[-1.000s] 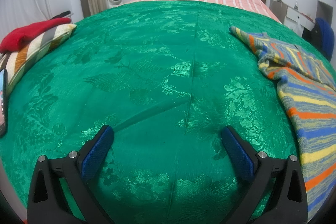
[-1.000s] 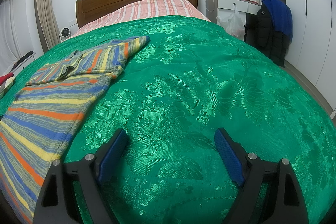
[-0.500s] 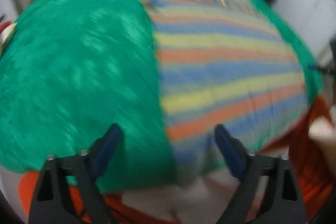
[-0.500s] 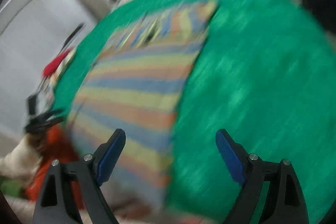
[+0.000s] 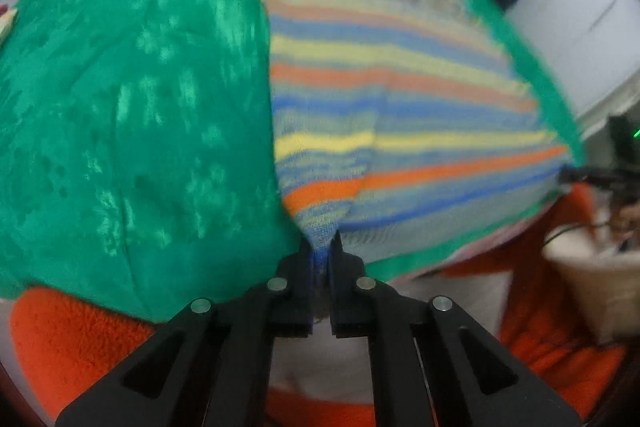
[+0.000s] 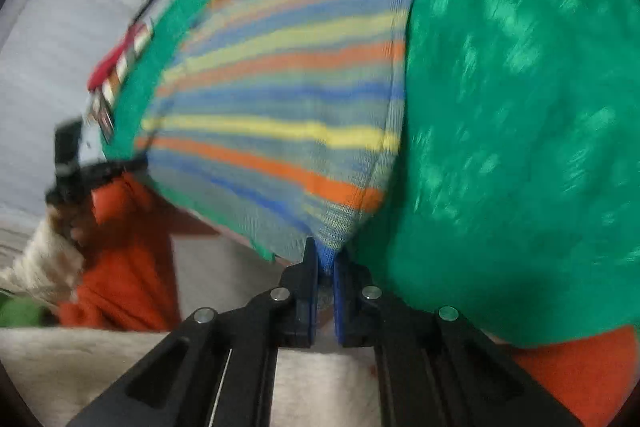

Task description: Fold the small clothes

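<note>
Both tongs, wide open over the bed a second ago, now pinch the near corners of the striped garment [image 5: 400, 107] lying toward 12 o'clock on the green bedspread [image 5: 132, 107]: left gripper [image 5: 322, 255], right gripper [image 6: 326, 261], so you can begin the fold.

Green bedspread [image 5: 132, 115], orange fleece [image 5: 72, 339].

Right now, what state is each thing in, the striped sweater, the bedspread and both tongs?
Striped sweater: spread flat on the bed, both near corners pinched and lifted.
Green bedspread: laid over the bed, under the sweater.
Left tongs: shut on the sweater's near left corner.
Right tongs: shut on the sweater's near right corner.
</note>
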